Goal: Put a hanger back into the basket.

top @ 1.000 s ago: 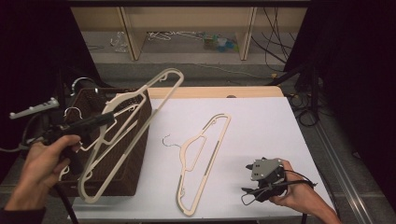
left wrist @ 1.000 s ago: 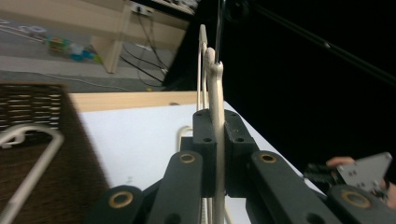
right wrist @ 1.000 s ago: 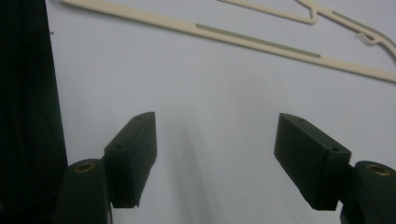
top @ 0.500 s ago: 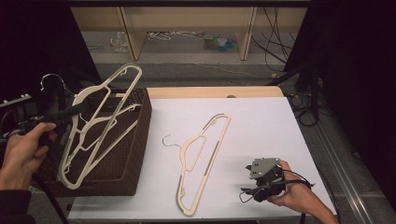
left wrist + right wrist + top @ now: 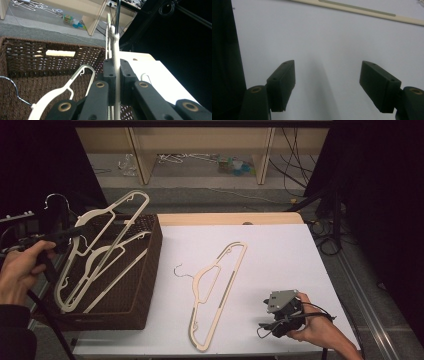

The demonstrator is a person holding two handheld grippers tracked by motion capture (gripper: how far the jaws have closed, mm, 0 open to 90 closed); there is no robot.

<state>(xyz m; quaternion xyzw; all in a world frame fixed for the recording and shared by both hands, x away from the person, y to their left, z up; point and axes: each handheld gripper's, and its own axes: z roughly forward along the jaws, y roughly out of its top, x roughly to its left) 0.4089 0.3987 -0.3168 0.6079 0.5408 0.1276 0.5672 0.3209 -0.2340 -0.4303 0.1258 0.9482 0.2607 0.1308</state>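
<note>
Left gripper [image 5: 115, 75], fingers clenched on a cream hanger [image 5: 100, 227] raised over the wicker basket [image 5: 145, 270]; right gripper [image 5: 272, 322], fingers released, resting on the white tabletop [image 5: 280, 255] near a second hanger [image 5: 217, 290]

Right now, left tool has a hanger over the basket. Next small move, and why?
Probably lower it into the wicker basket and open. The left tool is shut on the cream hanger, held tilted above the basket, where another hanger already lies. The right tool waits open on the table.
</note>
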